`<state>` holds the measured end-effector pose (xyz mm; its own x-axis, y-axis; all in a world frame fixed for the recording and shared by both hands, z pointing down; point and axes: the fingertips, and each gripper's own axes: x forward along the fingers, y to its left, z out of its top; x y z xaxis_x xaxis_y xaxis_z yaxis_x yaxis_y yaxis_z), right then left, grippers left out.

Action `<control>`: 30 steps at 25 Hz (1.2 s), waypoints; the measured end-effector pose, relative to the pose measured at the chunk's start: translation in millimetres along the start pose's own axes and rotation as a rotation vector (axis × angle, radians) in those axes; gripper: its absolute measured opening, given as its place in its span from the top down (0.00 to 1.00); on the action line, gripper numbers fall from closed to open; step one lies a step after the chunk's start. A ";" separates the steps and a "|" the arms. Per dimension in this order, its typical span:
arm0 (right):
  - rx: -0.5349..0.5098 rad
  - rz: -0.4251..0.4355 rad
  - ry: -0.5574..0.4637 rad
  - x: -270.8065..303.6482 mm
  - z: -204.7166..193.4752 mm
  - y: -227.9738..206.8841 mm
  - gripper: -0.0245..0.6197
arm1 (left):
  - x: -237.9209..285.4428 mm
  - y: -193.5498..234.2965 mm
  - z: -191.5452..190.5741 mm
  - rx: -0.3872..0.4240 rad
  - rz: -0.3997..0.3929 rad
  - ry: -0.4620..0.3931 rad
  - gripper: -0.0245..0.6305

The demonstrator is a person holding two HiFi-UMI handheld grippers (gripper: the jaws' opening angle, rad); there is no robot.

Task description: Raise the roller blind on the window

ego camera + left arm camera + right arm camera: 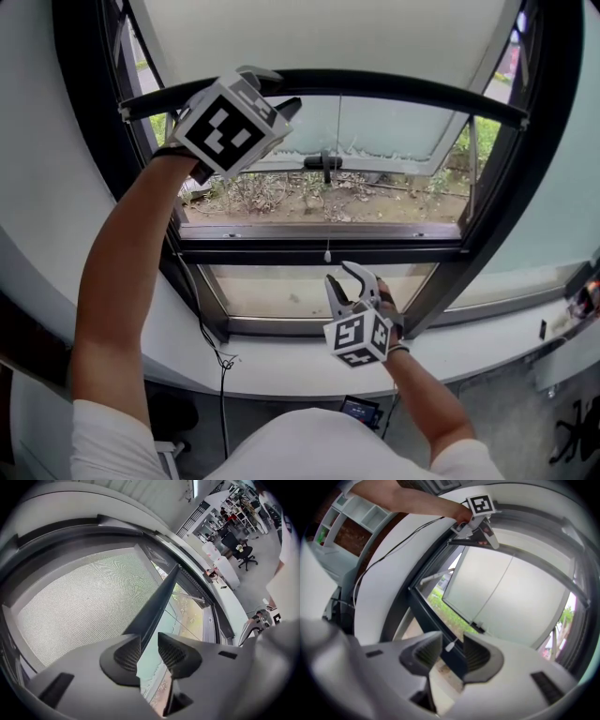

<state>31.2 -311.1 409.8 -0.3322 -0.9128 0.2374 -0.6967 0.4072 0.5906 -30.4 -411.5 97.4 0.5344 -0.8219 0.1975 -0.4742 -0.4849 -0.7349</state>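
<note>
Bare left arm (122,272) reaches up, its grey plastic left gripper (149,643) seemingly part-open; grey plastic right gripper (452,651) low, jaws apart.

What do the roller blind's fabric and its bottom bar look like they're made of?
Blind fabric: looks like a pale woven mesh screen, matte; the fine grid weave shows up close.
Bottom bar: dark, smooth and rigid with a slight sheen, probably painted metal or plastic; the look doesn't settle which.

Fine-woven mesh blind fabric (84,602), matt dark bottom bar (394,87), ribbed black claw pads (127,654)
</note>
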 end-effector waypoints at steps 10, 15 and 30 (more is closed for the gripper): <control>-0.006 0.004 -0.009 10.7 10.5 -6.3 0.72 | -5.0 17.3 15.2 0.044 0.040 -0.020 0.77; 0.031 0.019 -0.004 21.8 12.1 -12.2 0.72 | -7.3 23.6 20.5 0.050 0.050 -0.028 0.77; 0.116 0.036 0.091 81.3 -1.6 -38.6 0.72 | -13.6 46.0 38.9 0.039 0.079 -0.055 0.77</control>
<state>32.1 -401.1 407.5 -0.3029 -0.8946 0.3285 -0.7559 0.4355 0.4888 -32.2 -411.0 35.6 0.5341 -0.8392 0.1027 -0.4895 -0.4060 -0.7718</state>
